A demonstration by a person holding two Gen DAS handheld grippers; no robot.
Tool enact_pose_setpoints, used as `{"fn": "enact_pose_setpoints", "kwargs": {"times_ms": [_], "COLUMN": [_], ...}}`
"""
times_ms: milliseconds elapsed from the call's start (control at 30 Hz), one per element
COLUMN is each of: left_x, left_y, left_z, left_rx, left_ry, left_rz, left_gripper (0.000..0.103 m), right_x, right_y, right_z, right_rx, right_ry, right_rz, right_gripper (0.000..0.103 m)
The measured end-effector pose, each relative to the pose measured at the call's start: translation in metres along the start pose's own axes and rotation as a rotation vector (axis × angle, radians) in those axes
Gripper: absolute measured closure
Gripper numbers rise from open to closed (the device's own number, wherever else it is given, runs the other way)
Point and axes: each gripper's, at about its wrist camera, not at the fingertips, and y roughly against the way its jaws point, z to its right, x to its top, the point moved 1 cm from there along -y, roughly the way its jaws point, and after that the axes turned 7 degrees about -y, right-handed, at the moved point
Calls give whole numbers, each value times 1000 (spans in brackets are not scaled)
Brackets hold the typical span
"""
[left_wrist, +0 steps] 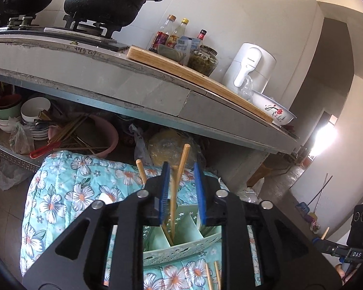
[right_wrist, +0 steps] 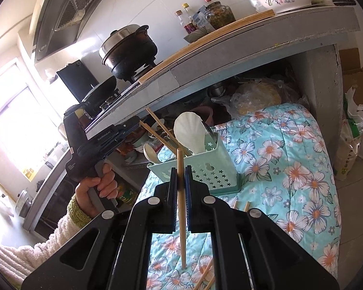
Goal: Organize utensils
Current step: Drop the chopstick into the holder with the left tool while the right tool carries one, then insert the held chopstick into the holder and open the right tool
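The right tool point(right_wrist: 181, 181) is clamped on a single chopstick point(right_wrist: 181, 207), its pads pressed against the shaft near the upper end. The stick hangs close to upright, long axis vertical, its lower tip just above the floral quilt point(right_wrist: 290, 159), probably so it can be lifted and dropped end-first into a slot. The utensil holder point(right_wrist: 205, 166), a pale green perforated caddy, stands on the quilt toward its far edge and already carries a white rice paddle point(right_wrist: 190, 133) and several chopsticks leaning left. The left tool point(left_wrist: 181, 193) hovers directly over the holder with its blue pads apart; two chopsticks point(left_wrist: 174, 200) rise between them from a divided compartment, apparently just let go. More loose chopsticks point(right_wrist: 205, 275) lie on the quilt's near edge, awaiting collection.
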Motion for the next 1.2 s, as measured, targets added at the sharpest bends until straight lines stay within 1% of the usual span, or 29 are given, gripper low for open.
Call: {"fn": "enact_pose_setpoints", "kwargs": {"times_ms": [67, 267, 400, 533, 767, 900, 1000, 1200], "left_x": [2, 3, -7, -28, -73, -96, -113, -128], "left_y": [8, 38, 61, 81, 108, 115, 119, 125], "left_z": [2, 9, 13, 13, 1, -8, -16, -32], "left_rx": [-4, -5, 11, 38, 85, 113, 121, 147], "left_ry": [-7, -29, -48, -72, -68, -55, -30, 3], "left_rz": [11, 48, 58, 40, 1, -28, -56, -76], "left_gripper": [72, 68, 64, 62, 62, 62, 62, 62], "right_x": [1, 18, 38, 64, 102, 112, 115, 103], "right_y": [0, 2, 3, 1, -13, -37, -65, -118], "right_z": [-3, -20, -44, -73, -121, -144, -154, -160], "right_rx": [-4, -21, -23, -10, 27, 13, -11, -120], "right_ry": [8, 62, 129, 211, 340, 424, 478, 623], "right_rz": [4, 45, 94, 166, 275, 299, 285, 256], "right_gripper": [97, 97, 97, 97, 97, 97, 97, 97]}}
